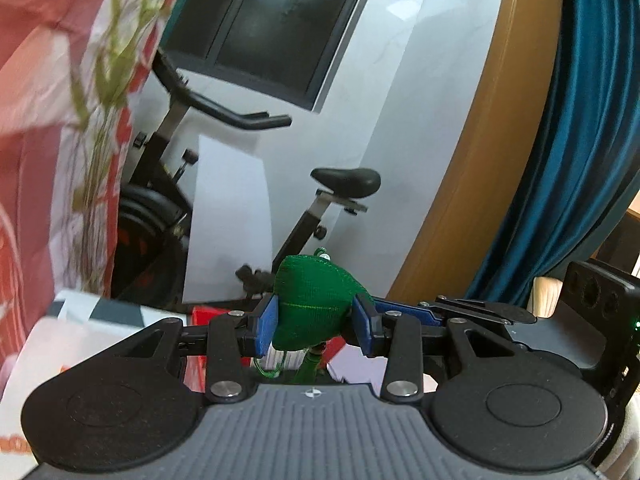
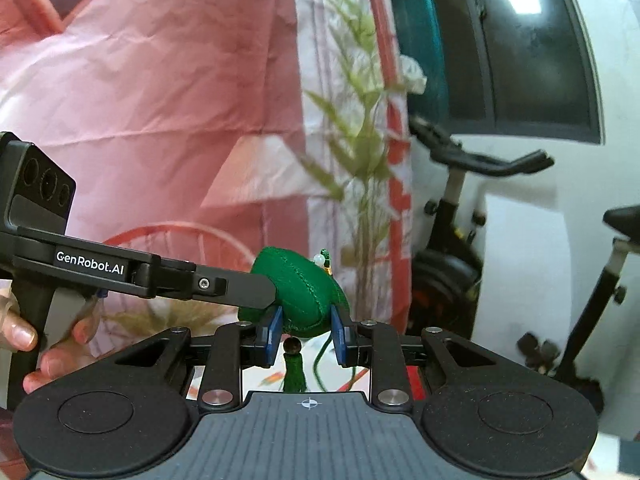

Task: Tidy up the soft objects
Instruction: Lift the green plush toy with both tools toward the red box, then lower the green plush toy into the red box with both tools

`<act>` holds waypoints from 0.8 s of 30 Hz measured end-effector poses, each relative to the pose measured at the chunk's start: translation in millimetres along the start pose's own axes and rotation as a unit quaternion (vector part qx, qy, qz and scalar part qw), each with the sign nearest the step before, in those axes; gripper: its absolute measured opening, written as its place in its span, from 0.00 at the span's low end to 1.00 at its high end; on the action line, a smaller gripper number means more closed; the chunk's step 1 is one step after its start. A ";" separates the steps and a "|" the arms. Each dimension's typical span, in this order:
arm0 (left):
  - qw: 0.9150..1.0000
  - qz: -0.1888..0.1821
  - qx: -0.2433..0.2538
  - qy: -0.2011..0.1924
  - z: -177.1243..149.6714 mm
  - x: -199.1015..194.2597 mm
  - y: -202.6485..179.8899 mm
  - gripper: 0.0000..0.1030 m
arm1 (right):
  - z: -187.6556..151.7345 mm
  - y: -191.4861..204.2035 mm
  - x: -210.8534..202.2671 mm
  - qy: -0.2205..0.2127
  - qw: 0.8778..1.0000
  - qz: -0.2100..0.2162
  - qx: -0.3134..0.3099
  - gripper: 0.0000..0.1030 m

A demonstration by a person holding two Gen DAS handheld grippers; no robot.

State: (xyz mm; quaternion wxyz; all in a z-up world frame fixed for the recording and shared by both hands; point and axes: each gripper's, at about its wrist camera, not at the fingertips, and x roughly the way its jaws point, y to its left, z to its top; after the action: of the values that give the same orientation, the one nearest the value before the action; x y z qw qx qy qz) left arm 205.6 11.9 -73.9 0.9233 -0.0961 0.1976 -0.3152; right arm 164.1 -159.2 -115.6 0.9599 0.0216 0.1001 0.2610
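A green fabric sachet (image 1: 314,304) with a bead and a green tassel (image 2: 295,376) under it hangs in the air, gripped from two sides. In the left wrist view my left gripper (image 1: 316,324) is shut on it, the blue pads pressing its flanks. The right gripper's housing (image 1: 592,296) reaches in from the right there. In the right wrist view my right gripper (image 2: 306,332) is shut on the lower part of the same sachet (image 2: 300,292). The left gripper's black finger (image 2: 248,288) comes in from the left onto the sachet, with a person's hand (image 2: 24,336) on its handle.
A pink and white bag printed with green bamboo (image 2: 180,100) hangs close behind and to the left. A black exercise bike (image 1: 256,120) stands by the white wall under a dark window (image 1: 272,28). A wooden frame (image 1: 480,140) and a blue curtain (image 1: 580,140) are at the right.
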 end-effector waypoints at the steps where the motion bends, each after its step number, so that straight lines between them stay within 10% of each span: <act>1: 1.000 -0.001 0.000 -0.001 2.6 2.5 -1.2 0.41 | 3.3 -2.9 0.5 -0.004 1.000 -0.005 -0.002 0.23; 10: 0.999 -0.013 -0.016 0.033 2.7 46.7 5.8 0.41 | 0.6 -34.8 12.0 0.005 0.999 -0.039 0.000 0.23; 24: 0.986 0.024 -0.035 0.163 -58.7 96.0 40.5 0.40 | -92.2 -56.6 52.0 0.122 0.988 -0.026 0.087 0.23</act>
State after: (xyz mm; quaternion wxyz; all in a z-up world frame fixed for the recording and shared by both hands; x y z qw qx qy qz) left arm 272.2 -19.0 -168.3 0.8820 -0.0705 0.3587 -0.2974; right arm 217.4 -182.7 -220.6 0.9415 0.0704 0.2388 0.2273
